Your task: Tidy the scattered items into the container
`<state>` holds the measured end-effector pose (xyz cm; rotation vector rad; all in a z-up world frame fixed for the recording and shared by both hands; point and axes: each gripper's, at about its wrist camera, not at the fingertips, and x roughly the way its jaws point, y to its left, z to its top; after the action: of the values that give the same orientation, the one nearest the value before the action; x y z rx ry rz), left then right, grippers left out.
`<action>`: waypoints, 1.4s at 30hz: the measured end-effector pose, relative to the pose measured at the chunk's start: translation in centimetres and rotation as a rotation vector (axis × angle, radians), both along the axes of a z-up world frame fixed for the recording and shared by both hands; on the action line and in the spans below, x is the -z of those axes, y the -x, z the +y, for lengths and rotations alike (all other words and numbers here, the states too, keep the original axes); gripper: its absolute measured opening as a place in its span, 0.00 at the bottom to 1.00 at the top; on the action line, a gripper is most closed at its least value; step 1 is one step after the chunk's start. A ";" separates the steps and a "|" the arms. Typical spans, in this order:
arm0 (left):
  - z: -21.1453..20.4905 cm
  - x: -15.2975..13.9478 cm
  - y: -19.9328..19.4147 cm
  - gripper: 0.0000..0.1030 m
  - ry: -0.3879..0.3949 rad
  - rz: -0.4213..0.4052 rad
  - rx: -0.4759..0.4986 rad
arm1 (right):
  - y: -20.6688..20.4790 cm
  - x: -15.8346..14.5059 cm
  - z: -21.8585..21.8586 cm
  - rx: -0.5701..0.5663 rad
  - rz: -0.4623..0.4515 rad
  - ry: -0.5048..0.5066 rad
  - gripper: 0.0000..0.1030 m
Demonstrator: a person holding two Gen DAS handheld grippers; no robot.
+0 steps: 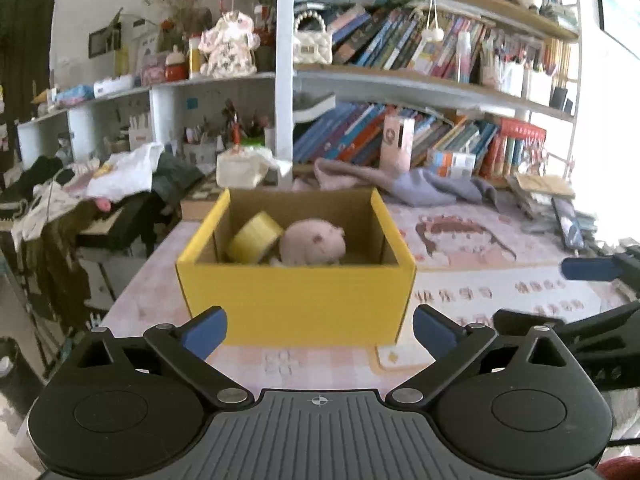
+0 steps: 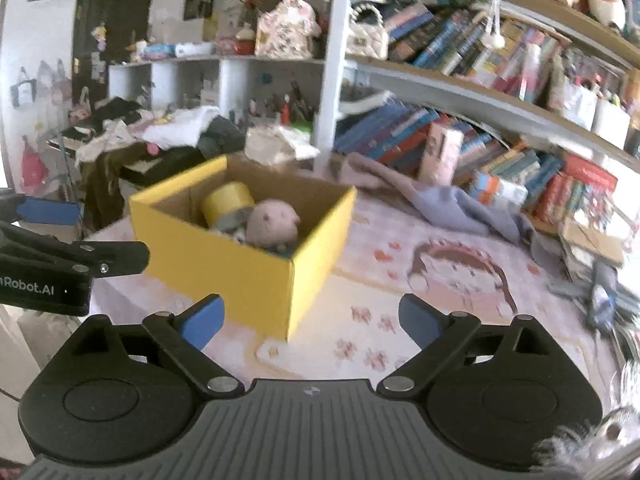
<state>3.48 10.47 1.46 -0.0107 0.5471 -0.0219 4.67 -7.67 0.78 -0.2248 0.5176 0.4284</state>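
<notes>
Here, my left gripper (image 1: pixel 320 334): jaws spread wide, nothing between them.
My right gripper (image 2: pixel 310 322): likewise spread, empty.
Yellow box (image 1: pixel 296 300): on the tablecloth (image 1: pixel 460 280) just ahead.
Inside: tape roll (image 1: pixel 256 242) beside pink plush (image 1: pixel 312 242).

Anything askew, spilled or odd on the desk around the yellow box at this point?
Nothing spilled. The tape roll and pink plush lie inside the yellow box, the roll tilted against a wall. A grey cloth lies crumpled on the mat behind the box, untidy. Both grippers are open and empty.
</notes>
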 end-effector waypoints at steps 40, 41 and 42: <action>-6.0 3.7 0.5 1.00 -0.030 0.249 0.101 | 3.1 2.8 -7.6 0.276 0.185 -0.040 0.98; -6.0 3.7 0.5 1.00 -0.031 0.250 0.101 | 3.1 2.8 -7.7 0.281 0.184 -0.043 0.99; -6.0 3.7 0.5 1.00 -0.031 0.249 0.101 | 3.1 2.8 -7.8 0.285 0.185 -0.044 0.99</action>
<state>2.97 4.47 -2.19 0.0452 0.7968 -0.1119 1.58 -15.46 -2.06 -0.0663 0.7101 0.1829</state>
